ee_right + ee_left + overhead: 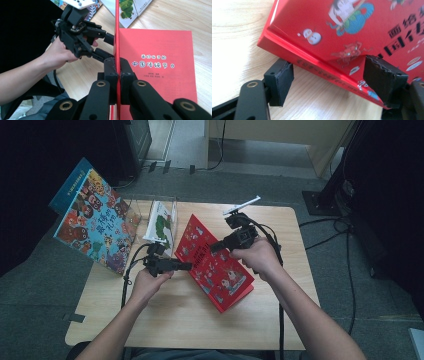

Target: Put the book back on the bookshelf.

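A red picture book (220, 270) lies at the middle of the wooden table (165, 320). My right gripper (214, 247) is shut on the book's front cover (116, 30) and holds it up on edge. The red title page (160, 65) shows beside the cover. My left gripper (189, 266) is at the book's left edge, open. In the left gripper view, my left gripper (329, 65) has the book's spine side (317, 67) between its spread jaws, and I cannot tell if the pads touch it. The right gripper view shows my left gripper (106, 46) straddling the raised cover.
A large colourful book (95, 220) leans at the table's far left corner. Beside it, a clear stand (172, 207) holds a white and green book (160, 222). Cables trail from both grippers. Bare wood lies in front of the red book.
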A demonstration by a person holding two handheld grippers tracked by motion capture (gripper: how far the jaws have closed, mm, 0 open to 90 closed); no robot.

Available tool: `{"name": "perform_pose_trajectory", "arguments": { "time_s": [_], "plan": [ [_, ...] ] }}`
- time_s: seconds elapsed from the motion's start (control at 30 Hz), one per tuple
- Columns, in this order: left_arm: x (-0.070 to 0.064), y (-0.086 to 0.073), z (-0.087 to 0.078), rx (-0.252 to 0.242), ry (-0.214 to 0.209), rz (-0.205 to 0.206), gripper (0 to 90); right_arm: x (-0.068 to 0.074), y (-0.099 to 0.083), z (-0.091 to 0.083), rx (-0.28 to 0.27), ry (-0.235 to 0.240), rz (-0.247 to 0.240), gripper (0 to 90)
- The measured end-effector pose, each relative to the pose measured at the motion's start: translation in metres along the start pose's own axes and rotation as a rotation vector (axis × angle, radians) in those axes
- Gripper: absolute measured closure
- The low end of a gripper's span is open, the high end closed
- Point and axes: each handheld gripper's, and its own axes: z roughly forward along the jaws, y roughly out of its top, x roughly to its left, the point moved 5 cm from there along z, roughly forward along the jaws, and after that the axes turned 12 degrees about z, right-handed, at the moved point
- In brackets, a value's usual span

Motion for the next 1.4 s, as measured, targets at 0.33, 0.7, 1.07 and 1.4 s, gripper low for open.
{"name": "perform_pose_trajectory", "arguments": {
  "time_s": [0.33,0.7,1.07,1.4],
  "plan": [
    [0.001,0.012,-0.010,-0.090,-0.109,-0.017,19.7,-0.001,-0.013,-0.003,-0.045,0.080,-0.079,87.9],
    [-0.023,0.032,-0.057,-0.241,-0.215,0.220,48.4,-0.022,-0.036,-0.003,-0.106,0.275,-0.219,88.3],
    [-0.050,0.041,-0.077,-0.081,-0.172,0.531,80.3,-0.049,-0.045,0.029,-0.104,0.175,-0.276,65.2],
    [-0.046,0.034,-0.080,-0.028,-0.101,0.554,81.3,-0.085,-0.052,0.033,-0.250,-0.030,-0.289,62.5]
  ]
}}
